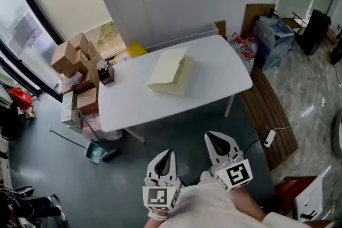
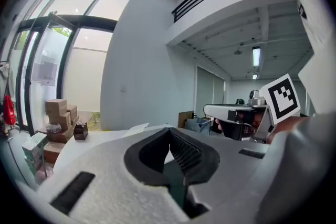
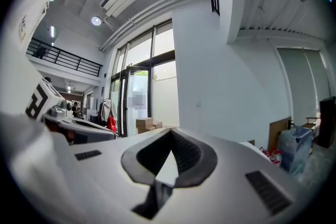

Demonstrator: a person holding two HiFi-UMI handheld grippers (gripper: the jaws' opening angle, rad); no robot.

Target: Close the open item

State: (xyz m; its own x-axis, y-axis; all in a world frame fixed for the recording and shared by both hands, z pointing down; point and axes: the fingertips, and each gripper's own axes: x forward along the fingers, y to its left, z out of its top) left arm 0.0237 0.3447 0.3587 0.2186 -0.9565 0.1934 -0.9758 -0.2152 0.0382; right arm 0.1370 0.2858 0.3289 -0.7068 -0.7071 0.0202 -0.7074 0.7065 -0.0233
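Note:
A cream box (image 1: 171, 73) with its lid raised lies in the middle of the white table (image 1: 214, 69). Both grippers hang close to my body, well short of the table's near edge. My left gripper (image 1: 166, 154) points toward the table with its jaws shut and nothing between them. My right gripper (image 1: 215, 137) is beside it, a little farther forward, also shut and empty. In the left gripper view the jaws (image 2: 169, 131) meet at the tip, and a corner of the box lid (image 2: 137, 127) shows just beyond them. In the right gripper view the jaws (image 3: 170, 134) meet too.
A small dark box (image 1: 105, 73) stands on the table's left end. Stacked cardboard boxes (image 1: 75, 56) and a teal dustpan (image 1: 98, 153) sit on the floor to the left. A wooden bench (image 1: 270, 112) and a blue bag (image 1: 272, 37) are on the right.

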